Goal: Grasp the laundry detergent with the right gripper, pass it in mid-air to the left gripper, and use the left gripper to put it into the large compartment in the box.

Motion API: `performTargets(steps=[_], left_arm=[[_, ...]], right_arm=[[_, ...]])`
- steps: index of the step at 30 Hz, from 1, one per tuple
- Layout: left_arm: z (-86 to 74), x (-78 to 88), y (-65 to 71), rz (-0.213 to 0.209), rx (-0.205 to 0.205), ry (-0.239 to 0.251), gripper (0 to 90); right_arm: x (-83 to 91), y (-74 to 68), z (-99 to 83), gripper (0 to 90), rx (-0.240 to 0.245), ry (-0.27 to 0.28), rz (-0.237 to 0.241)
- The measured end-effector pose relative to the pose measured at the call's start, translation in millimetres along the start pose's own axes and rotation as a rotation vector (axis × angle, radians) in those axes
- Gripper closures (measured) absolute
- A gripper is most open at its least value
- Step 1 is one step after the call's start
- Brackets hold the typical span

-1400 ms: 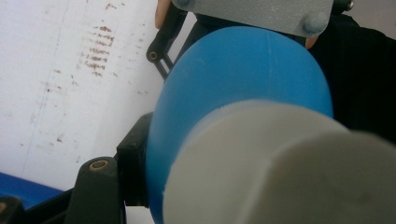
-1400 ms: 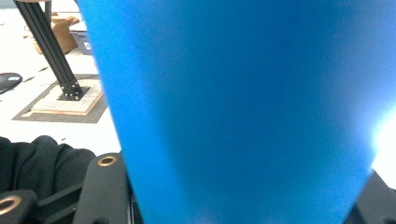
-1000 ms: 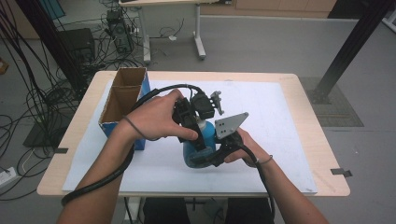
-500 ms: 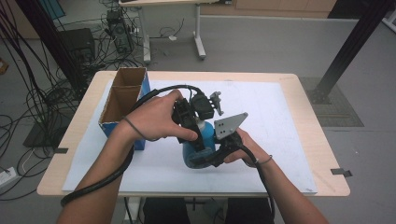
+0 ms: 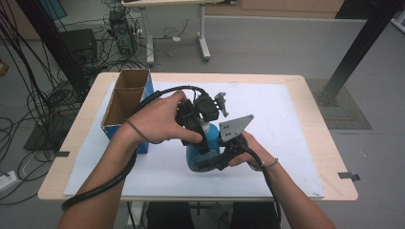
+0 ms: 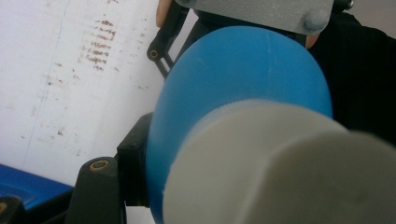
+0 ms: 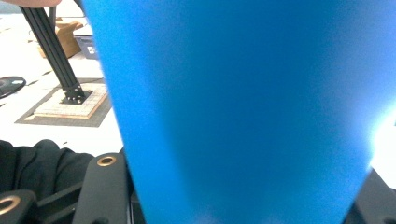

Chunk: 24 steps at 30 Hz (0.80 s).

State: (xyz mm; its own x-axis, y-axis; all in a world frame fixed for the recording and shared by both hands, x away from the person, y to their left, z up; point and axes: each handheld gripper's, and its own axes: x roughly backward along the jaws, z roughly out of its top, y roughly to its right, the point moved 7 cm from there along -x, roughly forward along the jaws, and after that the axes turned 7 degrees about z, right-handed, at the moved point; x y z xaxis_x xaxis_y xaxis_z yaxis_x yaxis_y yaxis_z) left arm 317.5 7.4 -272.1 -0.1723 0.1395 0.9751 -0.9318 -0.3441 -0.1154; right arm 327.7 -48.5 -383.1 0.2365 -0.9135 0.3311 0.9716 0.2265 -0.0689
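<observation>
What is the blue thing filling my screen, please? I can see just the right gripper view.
Observer: It is a blue bottle, held over the white mat in the high view, with your right gripper shut on its body.
Operator: Thank you. Is the left gripper involved as well?
Observer: Yes, the left gripper is shut on the bottle's upper end; the left gripper view looks along a pale cap there.
Operator: Is there anything else on the table nearby?
Observer: An open cardboard box with blue sides stands at the mat's left edge, beyond the left hand.
</observation>
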Motion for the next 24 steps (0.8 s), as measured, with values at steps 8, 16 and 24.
performTargets(steps=[8,16,24], left_arm=[[0.7,1.6,0.4,-0.007,0.000,0.011,36.1],[0.0,1.6,0.1,-0.008,0.006,0.007,36.2],[-0.2,0.4,-1.1,0.000,0.014,-0.003,36.9]], right_arm=[[-1.3,0.2,0.7,40.8,0.006,0.008,0.000],[-2.8,0.4,0.7,40.5,0.002,0.012,0.002],[-1.8,0.7,2.9,39.5,-0.001,0.033,-0.002]])
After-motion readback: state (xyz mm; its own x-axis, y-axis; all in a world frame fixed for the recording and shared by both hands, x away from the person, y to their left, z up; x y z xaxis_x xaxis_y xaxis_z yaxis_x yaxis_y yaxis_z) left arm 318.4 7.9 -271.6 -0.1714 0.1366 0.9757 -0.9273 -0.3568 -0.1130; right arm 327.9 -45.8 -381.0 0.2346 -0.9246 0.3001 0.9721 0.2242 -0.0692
